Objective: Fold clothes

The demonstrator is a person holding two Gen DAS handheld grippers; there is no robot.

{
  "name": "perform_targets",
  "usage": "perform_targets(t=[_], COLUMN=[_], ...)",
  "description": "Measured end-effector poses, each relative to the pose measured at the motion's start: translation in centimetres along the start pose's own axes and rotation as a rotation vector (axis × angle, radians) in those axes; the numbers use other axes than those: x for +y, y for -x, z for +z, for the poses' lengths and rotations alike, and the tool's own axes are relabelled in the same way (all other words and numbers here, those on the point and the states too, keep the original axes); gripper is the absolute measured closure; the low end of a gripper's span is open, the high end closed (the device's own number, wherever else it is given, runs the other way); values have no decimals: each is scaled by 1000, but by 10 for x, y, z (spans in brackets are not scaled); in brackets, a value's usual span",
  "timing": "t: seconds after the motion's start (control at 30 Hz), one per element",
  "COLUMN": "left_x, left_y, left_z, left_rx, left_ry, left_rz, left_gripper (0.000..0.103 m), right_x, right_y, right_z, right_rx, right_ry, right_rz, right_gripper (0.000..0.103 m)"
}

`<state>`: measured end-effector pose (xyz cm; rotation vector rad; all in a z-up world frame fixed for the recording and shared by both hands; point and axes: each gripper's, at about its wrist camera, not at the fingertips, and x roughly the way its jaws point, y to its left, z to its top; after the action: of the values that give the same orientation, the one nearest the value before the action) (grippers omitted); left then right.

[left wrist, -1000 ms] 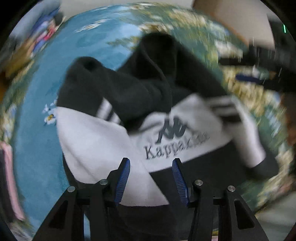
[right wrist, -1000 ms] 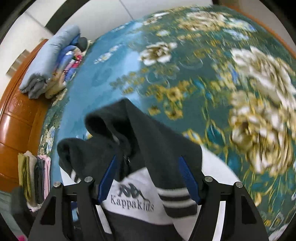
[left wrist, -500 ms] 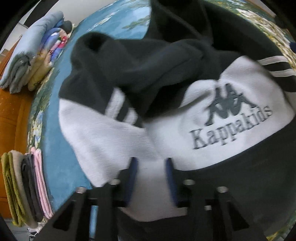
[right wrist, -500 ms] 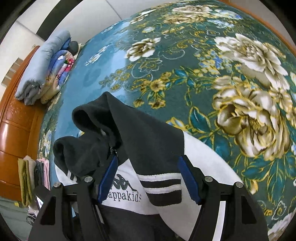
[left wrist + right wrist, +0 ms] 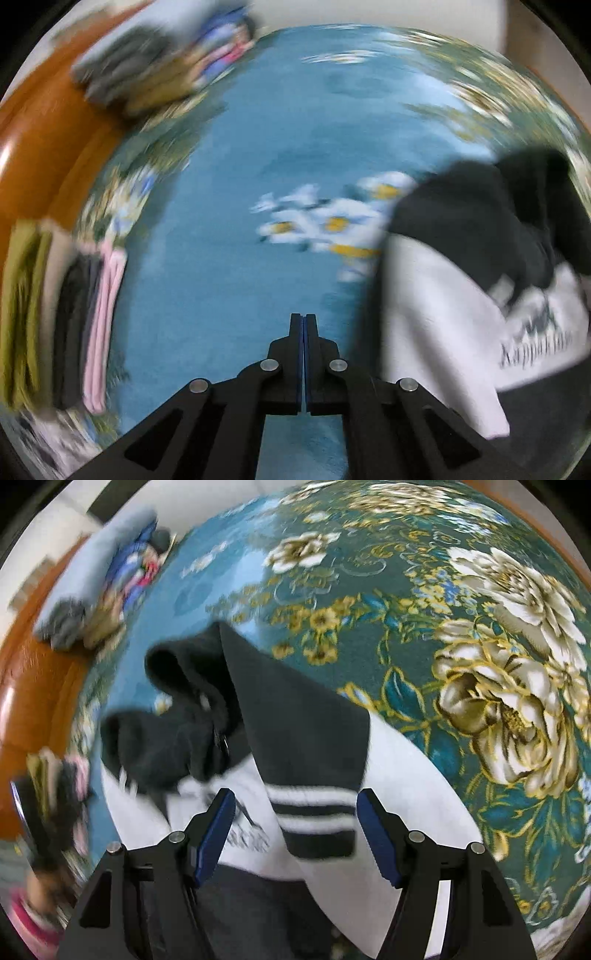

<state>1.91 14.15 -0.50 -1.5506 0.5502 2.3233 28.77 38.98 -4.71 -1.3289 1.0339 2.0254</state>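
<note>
Left wrist view: my left hand-held gripper [image 5: 303, 332] is clenched with its blue pads pressed flat together and nothing between them, hanging over bare blue bedspread [image 5: 229, 229] with a cluster of white daisies printed on it. The sweatshirt [image 5: 454, 295] lies off to the right of it, apart from the fingers, black at the top, white across the middle, dark again at the hem; its lettering is smeared by blur and I can only make out "Kappa" and some further letters. On the right wrist view my right hand-held gripper [image 5: 295, 829] is spread wide, released, above the same sweatshirt [image 5: 303, 716] on the bed, with a black sleeve carrying white stripes folded across the chest between the pads; the print beside it is too blurred to read. A stack of folded clothes [image 5: 62, 306] sits at the left edge, and rolled bedding [image 5: 96, 598] lies against the wooden headboard [image 5: 33, 686].
</note>
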Motion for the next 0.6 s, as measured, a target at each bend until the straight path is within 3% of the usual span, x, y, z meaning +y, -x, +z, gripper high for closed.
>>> perform_targets(t=[0.1,0.23,0.3,0.37,0.43,0.6], left_x=[28,15,5,0,-10,-35], left_y=[0,-2,-5,-6,-3,9], left_z=[-1,-1,-1,-4,-6,-18], left_rx=[19,20,24,29,47,80], left_ry=[130,147,142,132,127,89], left_rz=[-83,-164,-204,-241,-290,-358], left_gripper=[103,103,102,102,102,97], right_x=[-6,-18,-24,-30,-36,-56], right_y=[-1,2,4,5,7,15], right_z=[-5,-3,-2,-1,0,7], right_rx=[16,9,5,2,-2,-25], right_ry=[22,11,6,0,-5,-32], right_rz=[-26,-51,-64,-76,-88,-128], right_gripper=[34,37,52,77,91,94])
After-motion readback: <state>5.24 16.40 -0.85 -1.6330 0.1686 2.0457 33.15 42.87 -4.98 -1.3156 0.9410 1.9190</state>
